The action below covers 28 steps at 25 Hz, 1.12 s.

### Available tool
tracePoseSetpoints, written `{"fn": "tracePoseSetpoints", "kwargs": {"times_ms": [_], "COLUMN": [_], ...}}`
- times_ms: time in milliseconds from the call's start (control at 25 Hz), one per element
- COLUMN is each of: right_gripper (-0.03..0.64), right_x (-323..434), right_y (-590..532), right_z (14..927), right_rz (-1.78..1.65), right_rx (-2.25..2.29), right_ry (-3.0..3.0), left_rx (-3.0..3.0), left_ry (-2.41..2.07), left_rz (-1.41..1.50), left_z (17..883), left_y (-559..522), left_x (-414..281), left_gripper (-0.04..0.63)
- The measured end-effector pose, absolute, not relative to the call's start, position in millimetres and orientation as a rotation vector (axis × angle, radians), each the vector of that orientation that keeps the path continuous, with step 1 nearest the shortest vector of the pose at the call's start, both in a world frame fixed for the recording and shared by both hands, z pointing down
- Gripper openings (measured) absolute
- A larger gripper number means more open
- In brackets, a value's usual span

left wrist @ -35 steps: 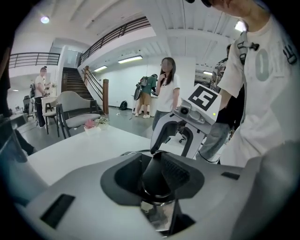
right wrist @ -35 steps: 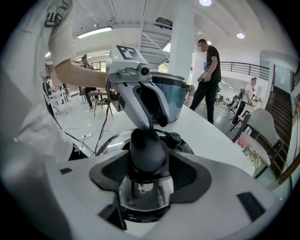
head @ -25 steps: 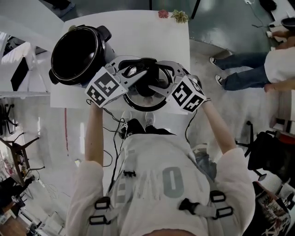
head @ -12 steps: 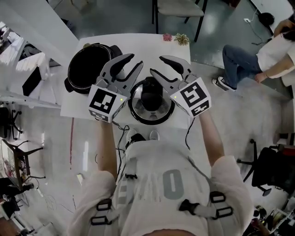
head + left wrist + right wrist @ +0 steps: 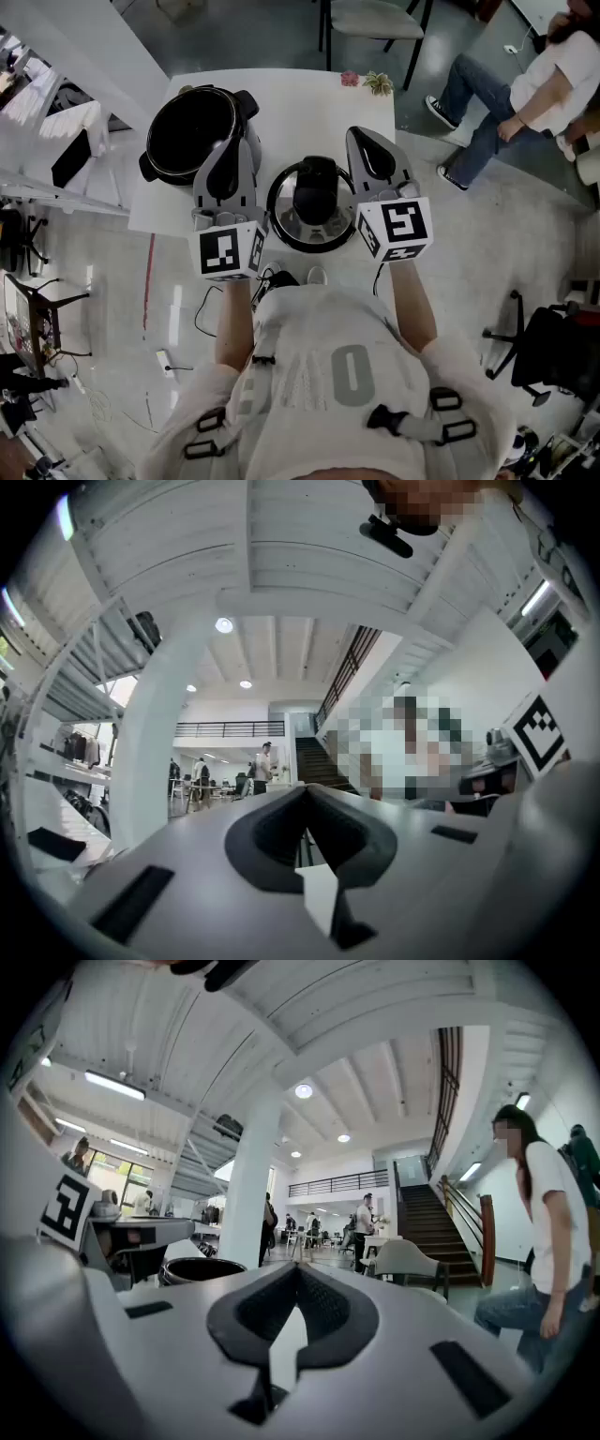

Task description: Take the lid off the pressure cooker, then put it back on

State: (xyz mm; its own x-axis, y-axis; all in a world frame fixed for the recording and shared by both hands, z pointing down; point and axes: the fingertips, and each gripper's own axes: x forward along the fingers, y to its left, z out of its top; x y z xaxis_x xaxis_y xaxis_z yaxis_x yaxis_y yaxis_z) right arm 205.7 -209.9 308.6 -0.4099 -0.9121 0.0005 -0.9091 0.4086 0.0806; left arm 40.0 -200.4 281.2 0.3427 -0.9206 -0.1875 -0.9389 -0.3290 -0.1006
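The black pressure cooker pot [image 5: 192,136] stands open on the white table [image 5: 281,94], its rim also showing in the right gripper view [image 5: 202,1269]. Its lid [image 5: 314,232], with a black handle [image 5: 316,192], lies flat on the table to the pot's right, near the front edge. My left gripper [image 5: 225,150] [image 5: 305,794] hovers between pot and lid. My right gripper [image 5: 367,141] [image 5: 298,1274] hangs over the lid's right side. Both have just closed their jaws, with nothing between them, and both point out level across the room.
Small potted plants [image 5: 366,82] sit at the table's far edge. A chair [image 5: 370,19] [image 5: 408,1260] stands beyond it. A person [image 5: 525,84] [image 5: 544,1241] is at the right. A white column [image 5: 251,1176] rises behind the pot. Cables lie on the floor by my feet.
Both grippers have risen off the lid and tipped from pointing down to level. Their jaws, open half a second ago, are now shut. The lid stays on the table.
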Motion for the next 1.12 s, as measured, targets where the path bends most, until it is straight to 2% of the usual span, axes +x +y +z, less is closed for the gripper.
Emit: {"fn": "tracePoseSetpoints", "kwargs": {"times_ms": [360, 720, 960, 1000, 1040, 1120], "right_gripper": [0.009, 0.009, 0.016, 0.121, 0.179, 0.234], "right_x": [222.7, 215.3, 213.3, 208.5, 203.1, 193.9], "right_y": [-182.7, -176.3, -176.6, -176.6, -176.2, -173.8], "right_z": [341.4, 342.9, 337.0, 338.8, 342.6, 354.4], "right_rz": [0.019, -0.005, 0.046, 0.055, 0.068, 0.084], "right_rx": [1.779, 1.749, 1.691, 1.621, 1.542, 1.392], "right_ry": [-2.549, -2.567, -2.649, -2.672, -2.69, -2.704], "left_rx": [-2.39, -2.4, -2.516, -2.568, -2.628, -2.753], "left_ry": [1.812, 1.797, 1.569, 1.487, 1.402, 1.212], "left_rz": [0.119, 0.096, 0.115, 0.109, 0.102, 0.042], "left_z": [320.7, 326.1, 317.3, 318.0, 320.1, 330.8], "left_y": [-185.2, -182.8, -181.3, -182.2, -183.0, -182.2], "left_x": [21.1, 21.1, 42.1, 49.6, 56.9, 71.7], "left_gripper": [0.018, 0.018, 0.022, 0.031, 0.06, 0.175]}}
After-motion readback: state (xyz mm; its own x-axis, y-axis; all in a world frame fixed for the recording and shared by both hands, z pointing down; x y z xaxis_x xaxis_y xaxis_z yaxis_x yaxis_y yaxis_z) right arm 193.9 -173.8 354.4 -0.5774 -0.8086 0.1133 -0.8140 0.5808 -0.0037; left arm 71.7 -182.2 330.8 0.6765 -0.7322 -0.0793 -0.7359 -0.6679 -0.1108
